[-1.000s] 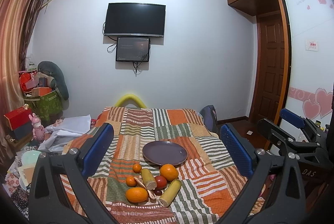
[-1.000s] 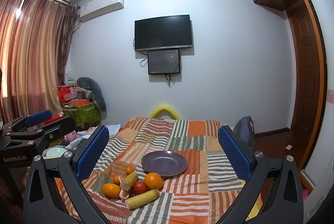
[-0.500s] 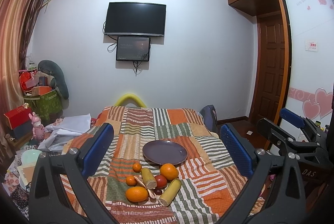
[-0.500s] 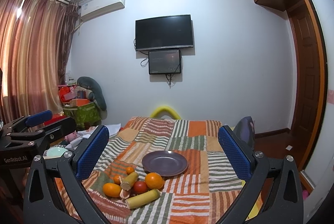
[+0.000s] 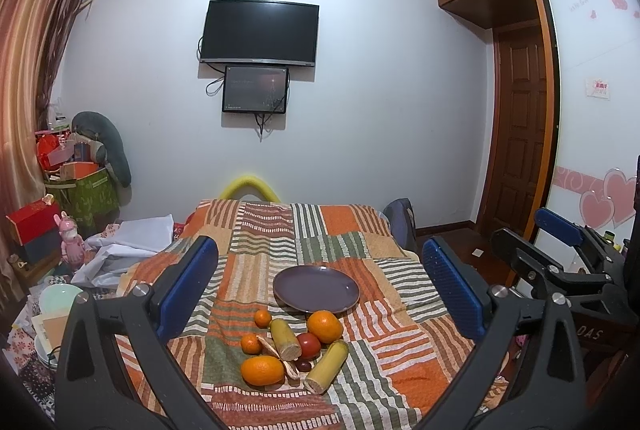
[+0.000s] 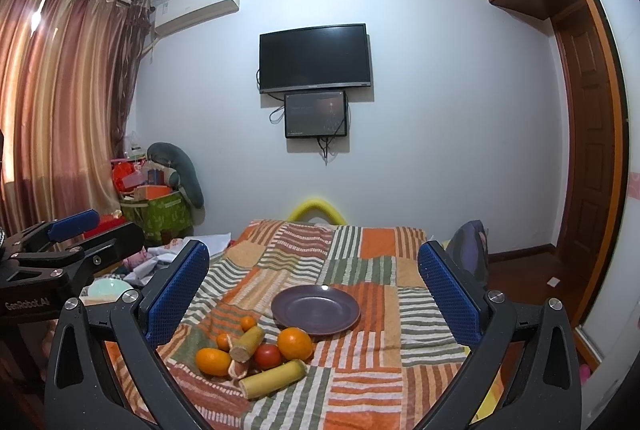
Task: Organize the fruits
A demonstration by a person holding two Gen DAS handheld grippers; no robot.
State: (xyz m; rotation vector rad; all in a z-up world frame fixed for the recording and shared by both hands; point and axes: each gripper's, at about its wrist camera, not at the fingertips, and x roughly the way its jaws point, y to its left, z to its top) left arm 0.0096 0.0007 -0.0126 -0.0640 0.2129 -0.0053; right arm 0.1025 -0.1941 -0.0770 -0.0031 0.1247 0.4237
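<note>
We hold both grippers above the near end of the patchwork cloth [image 5: 360, 230], each one released, its blue pads spread wide with nothing between them: the left gripper [image 5: 320, 286] and the right gripper [image 6: 314, 286]. The purple plate [image 5: 316, 288] sits bare near the middle of the cloth. The fruit lies heaped just at the plate's 6 to 7 o'clock side. In the left view, a large orange [image 5: 325, 326] nearly touches the plate's rim, a red tomato [image 5: 309, 344] sits just beside it at 7 o'clock, two yellow corn pieces [image 5: 285, 338] [image 5: 327, 366] flank the tomato, and another large orange [image 5: 262, 370] lies nearest us. Two small tangerines [image 5: 263, 318] [image 5: 251, 343] sit at the heap's 10 o'clock edge.
</note>
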